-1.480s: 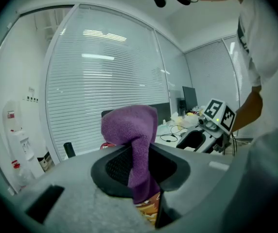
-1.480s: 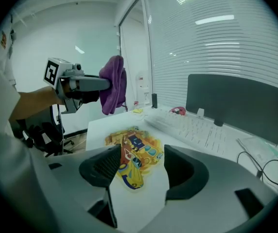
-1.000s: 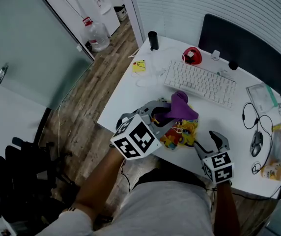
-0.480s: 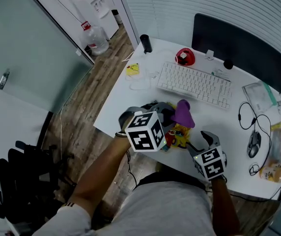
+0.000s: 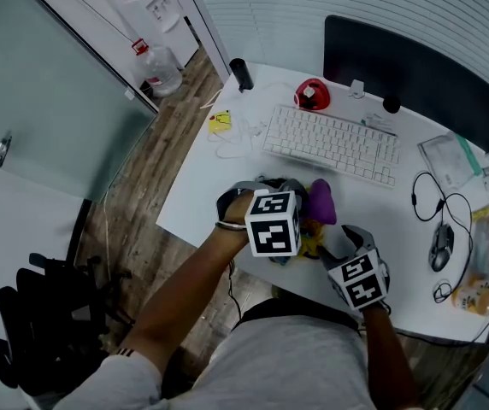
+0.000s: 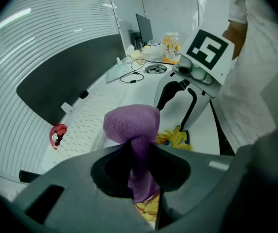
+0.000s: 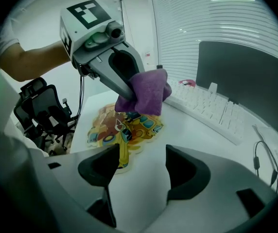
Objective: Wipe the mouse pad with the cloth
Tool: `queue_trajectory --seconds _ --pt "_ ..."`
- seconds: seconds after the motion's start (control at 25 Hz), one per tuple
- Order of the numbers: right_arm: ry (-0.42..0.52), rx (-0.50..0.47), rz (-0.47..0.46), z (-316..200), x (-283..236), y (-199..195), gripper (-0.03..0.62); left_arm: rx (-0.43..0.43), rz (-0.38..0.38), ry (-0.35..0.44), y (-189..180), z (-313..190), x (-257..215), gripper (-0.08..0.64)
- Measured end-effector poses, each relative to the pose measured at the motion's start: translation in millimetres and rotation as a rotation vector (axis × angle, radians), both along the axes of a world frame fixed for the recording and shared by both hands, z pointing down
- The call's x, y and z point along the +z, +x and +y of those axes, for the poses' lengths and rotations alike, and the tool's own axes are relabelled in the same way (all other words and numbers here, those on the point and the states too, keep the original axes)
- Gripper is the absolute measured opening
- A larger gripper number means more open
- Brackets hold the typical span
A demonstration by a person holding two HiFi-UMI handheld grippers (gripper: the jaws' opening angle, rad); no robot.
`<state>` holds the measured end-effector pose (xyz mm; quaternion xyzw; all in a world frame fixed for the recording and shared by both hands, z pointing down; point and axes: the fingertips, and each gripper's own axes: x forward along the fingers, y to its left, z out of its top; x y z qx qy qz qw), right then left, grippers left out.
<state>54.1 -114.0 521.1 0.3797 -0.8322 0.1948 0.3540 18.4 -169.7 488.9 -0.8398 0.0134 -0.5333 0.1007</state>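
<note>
One bunched purple cloth (image 6: 130, 124) pinched in left gripper (image 6: 140, 148) fingers, right gripper (image 7: 137, 165) fingers wide, colourful mouse pad (image 7: 111, 126), perhaps cartoon-printed

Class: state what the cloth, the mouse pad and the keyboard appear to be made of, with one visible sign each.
Cloth: soft napped fabric, perhaps microfibre; fuzzy surface, bunches in folds.
Mouse pad: thin printed sheet, matte; lies flat on the desk; its core cannot be told.
Keyboard: probably hard white plastic; rigid moulded keys.
</note>
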Motion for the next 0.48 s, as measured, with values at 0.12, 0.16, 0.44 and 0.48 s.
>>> queue_trajectory --seconds 0.12,0.16,0.44,0.48 --pt "-0.006 0.000 -0.001 -0.7 1.4 0.7 0.256 0.019 -0.051 -0.012 3.6 -1.6 12.1 0.083" --pt "-0.007 0.000 -0.002 -1.0 1.8 0.7 0.256 0.025 -0.065 -0.015 5.3 -2.4 15.2 0.083" --pt "-0.021 -0.015 -0.004 -2.4 6.2 -2.9 0.256 0.065 -0.151 -0.033 13.3 -8.1 32.4 0.083" --pt "-0.023 -0.016 -0.002 -2.8 7.1 -3.1 0.256 0.068 -0.158 -0.036 14.2 -8.8 34.0 0.083"
